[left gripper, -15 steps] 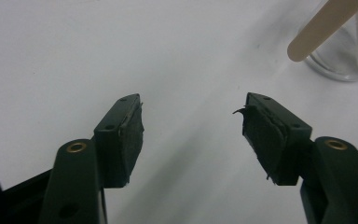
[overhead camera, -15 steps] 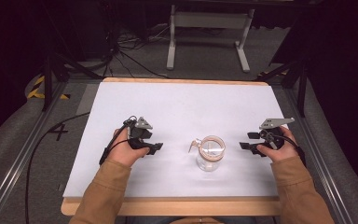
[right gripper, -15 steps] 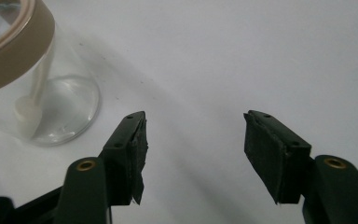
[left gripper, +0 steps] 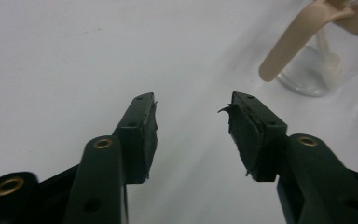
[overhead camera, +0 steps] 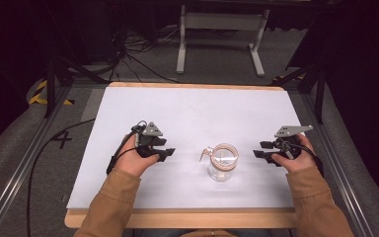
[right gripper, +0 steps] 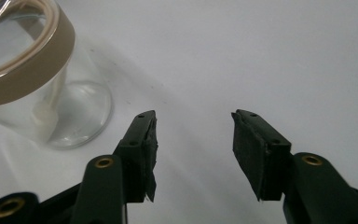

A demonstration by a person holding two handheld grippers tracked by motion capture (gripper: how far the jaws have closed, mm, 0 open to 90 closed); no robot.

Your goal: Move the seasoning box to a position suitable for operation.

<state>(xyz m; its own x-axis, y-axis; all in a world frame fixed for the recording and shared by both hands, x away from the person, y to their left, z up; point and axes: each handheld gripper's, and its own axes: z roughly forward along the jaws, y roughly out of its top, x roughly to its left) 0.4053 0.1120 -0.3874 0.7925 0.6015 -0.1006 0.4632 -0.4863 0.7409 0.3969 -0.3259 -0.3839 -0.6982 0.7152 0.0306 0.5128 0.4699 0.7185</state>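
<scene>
Meanwhile, nothing has shifted: the glass jar (overhead camera: 222, 163) with its tan lid is flanked by the left gripper (overhead camera: 164, 150) and right gripper (overhead camera: 262, 152), both released and empty.

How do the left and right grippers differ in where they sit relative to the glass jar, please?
The left gripper rests to the left of the glass jar, with a wider stretch of white table between them; the right gripper rests to the jar's right, somewhat nearer. The left gripper's grey plate lies close over the hand, while the right gripper's juts out sideways. Both point inward at the jar with jaws open and empty, neither touching it.
</scene>
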